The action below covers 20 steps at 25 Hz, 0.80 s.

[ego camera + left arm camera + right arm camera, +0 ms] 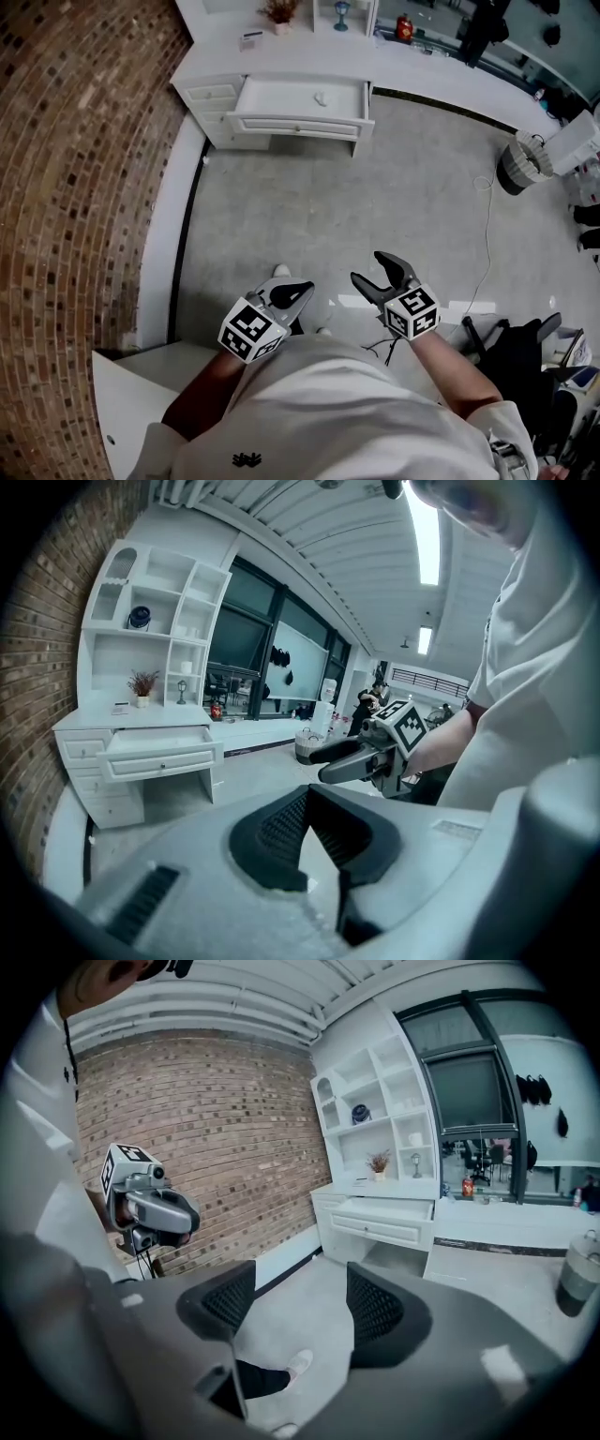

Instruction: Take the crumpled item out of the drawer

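Standing well back, the left hand-held gripper (296,292) and the right hand-held gripper (373,270) are both close to the person's body in the head view. The open drawer (298,120) of the white bench (225,58) is far ahead of them, across the floor (375,187). The crumpled item (321,97) is a small white lump inside the drawer, nearer the line of the right hand-held gripper.

In the left gripper view, the pads of the left hand-held gripper (307,794) meet at their tips with nothing between them. The drawer (161,752) is ahead and to its left, and its inside is hidden.

In the right gripper view, the right hand-held gripper (300,1288) is spread wide and empty, with the drawer (386,1222) straight ahead.

The item is probably crumpled paper or tissue: very light, soft and not fragile. I would come from above and pinch across its thickest part, because a low push could slide it along the drawer bottom
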Motion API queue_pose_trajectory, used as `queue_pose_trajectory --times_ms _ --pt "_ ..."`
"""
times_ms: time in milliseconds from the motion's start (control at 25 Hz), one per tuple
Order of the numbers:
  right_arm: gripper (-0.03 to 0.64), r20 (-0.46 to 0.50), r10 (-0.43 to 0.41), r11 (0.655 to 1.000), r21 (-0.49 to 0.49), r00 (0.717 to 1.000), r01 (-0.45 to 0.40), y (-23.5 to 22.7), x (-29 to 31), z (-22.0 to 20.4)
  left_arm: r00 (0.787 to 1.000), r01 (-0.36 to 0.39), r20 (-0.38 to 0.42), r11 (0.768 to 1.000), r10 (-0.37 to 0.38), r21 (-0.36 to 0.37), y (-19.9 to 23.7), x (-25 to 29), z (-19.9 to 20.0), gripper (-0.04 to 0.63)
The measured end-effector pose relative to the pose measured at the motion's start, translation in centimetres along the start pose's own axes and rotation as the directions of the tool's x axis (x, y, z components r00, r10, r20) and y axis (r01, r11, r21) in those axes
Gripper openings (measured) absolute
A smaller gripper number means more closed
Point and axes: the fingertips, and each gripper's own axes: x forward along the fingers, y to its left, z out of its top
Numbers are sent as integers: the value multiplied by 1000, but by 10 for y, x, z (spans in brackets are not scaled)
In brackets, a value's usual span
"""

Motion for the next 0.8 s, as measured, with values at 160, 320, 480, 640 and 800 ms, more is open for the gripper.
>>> queue_pose_trajectory --times_ms 160,320,480,640,800 --pt "310 -2 -45 999 18 999 45 -23 43 29 999 29 16 1000 -29 12 58 6 23 6" --pt "310 -10 -73 997 13 997 73 -36 102 60 999 48 25 998 -49 33 125 2 43 6" --pt "310 -17 -94 995 -14 995 94 -44 159 96 998 62 20 997 -63 42 190 -11 55 6" --pt "308 -28 -114 992 -49 993 113 -51 202 127 996 82 19 995 -83 62 237 -26 59 6" --pt "305 -33 -132 989 -66 991 130 -66 233 149 997 77 24 995 -79 68 271 -33 61 6"
